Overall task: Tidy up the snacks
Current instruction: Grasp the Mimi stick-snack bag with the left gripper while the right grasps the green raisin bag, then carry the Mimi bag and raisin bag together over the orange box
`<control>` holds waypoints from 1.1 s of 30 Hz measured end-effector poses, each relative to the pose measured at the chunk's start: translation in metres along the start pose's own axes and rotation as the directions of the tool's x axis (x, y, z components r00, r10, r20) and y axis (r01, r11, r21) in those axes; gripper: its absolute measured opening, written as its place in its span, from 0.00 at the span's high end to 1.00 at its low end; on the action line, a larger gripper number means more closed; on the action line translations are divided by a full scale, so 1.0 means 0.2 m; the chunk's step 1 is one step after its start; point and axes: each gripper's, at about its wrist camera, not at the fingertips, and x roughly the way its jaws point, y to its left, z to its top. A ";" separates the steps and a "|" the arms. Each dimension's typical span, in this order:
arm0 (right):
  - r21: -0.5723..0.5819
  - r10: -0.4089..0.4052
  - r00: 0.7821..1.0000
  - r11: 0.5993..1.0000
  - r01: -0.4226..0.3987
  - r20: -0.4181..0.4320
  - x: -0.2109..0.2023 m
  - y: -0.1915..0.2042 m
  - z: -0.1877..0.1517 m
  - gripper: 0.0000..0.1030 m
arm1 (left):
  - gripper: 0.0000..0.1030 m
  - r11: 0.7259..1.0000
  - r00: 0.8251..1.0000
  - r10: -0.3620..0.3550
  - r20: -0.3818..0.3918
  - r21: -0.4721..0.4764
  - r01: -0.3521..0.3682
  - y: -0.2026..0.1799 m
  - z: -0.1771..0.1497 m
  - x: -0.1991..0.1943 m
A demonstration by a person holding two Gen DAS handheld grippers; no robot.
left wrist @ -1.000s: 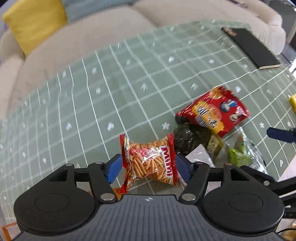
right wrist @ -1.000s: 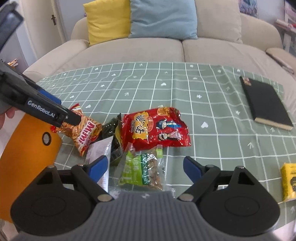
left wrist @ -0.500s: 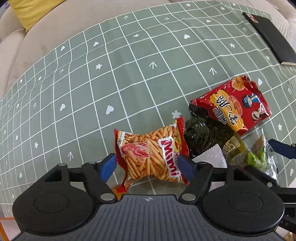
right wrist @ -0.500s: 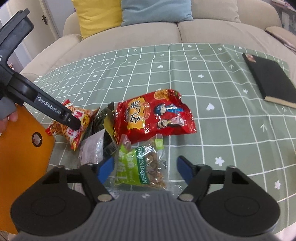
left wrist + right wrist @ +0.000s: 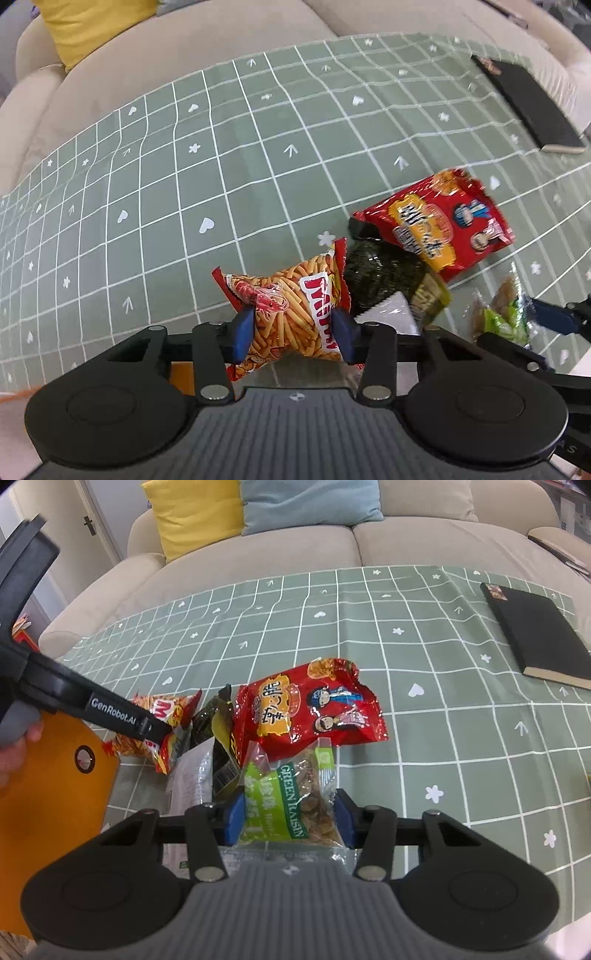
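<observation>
My left gripper (image 5: 293, 330) is closing on the orange Mimi stick-snack bag (image 5: 291, 295), and its blue pads dent the bag's sides. In the right wrist view the same bag (image 5: 177, 709) lies at the left under the left gripper. My right gripper (image 5: 289, 819) is closing on the clear green raisin bag (image 5: 291, 797), with its pads against both edges. That bag (image 5: 502, 314) shows at the lower right of the left wrist view. Both bags rest on the green checked tablecloth (image 5: 406, 664).
A red snack bag (image 5: 310, 709), a dark seaweed packet (image 5: 380, 280) and a white packet (image 5: 192, 775) crowd between the two grippers. An orange board (image 5: 44, 794) lies at the left, a black notebook (image 5: 535, 635) at the far right. A beige sofa (image 5: 332, 546) stands behind.
Both grippers' jaws have narrowed from wide apart onto their bags. The Mimi bag is now pinched and crumpled; the raisin bag is squeezed between the right pads.
</observation>
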 end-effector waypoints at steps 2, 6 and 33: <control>-0.002 0.005 1.000 1.000 -0.005 -0.002 -0.02 0.00 0.00 0.54 | 0.51 1.000 0.999 -0.004 0.033 -0.007 0.005 0.00 -0.02 -0.04; -0.020 0.005 1.000 1.000 -0.005 0.004 -0.06 0.01 -0.02 0.55 | 0.52 0.999 0.996 -0.015 0.089 -0.036 0.018 -0.02 -0.07 -0.14; -0.158 0.030 0.993 0.987 -0.011 0.118 -0.62 0.32 -0.19 0.55 | 0.52 0.979 0.909 -0.077 0.410 -0.141 0.147 0.01 -0.61 -0.88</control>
